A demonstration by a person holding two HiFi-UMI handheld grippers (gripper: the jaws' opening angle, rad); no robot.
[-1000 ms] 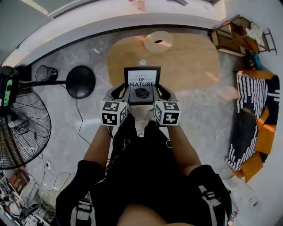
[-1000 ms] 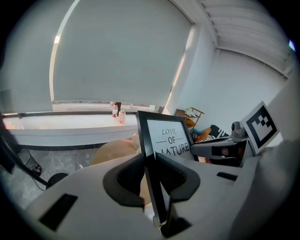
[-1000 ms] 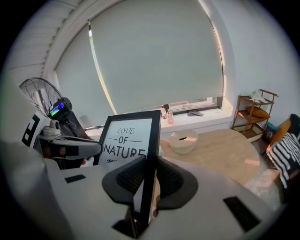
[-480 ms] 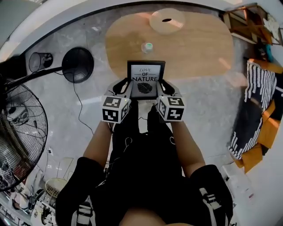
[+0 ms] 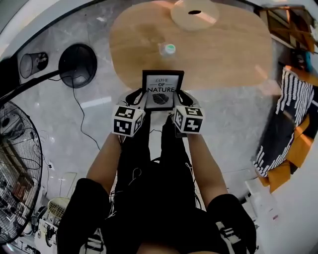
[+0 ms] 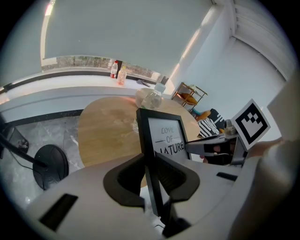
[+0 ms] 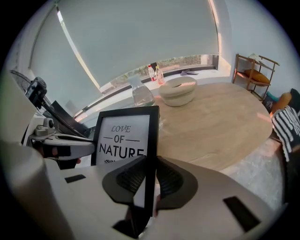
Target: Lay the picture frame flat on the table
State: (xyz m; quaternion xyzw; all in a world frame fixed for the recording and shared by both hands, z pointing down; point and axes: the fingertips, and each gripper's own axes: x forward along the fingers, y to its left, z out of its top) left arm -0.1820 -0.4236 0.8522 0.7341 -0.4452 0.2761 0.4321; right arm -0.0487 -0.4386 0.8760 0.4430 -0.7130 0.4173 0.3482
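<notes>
A black picture frame (image 5: 161,90) with a white "LOVE OF NATURE" print is held upright in the air, just short of the oval wooden table's (image 5: 223,54) near edge. My left gripper (image 5: 137,97) is shut on the frame's left side bar (image 6: 149,154). My right gripper (image 5: 182,97) is shut on its right side bar (image 7: 152,154). In the left gripper view the frame (image 6: 168,137) faces me with the right gripper (image 6: 220,146) beyond it. In the right gripper view the frame (image 7: 123,137) stands before the left gripper (image 7: 63,143).
On the table stand a clear water bottle with a green cap (image 5: 168,48) and a round cream bowl (image 5: 194,12) at the far edge. A standing fan (image 5: 20,163) and its black round base (image 5: 77,64) are at the left. A wooden rack (image 7: 255,75) and striped cushion (image 5: 290,106) lie right.
The frame and both grippers have moved forward toward the table, and the table now sits closer in the head view. Both grips stay the same.
</notes>
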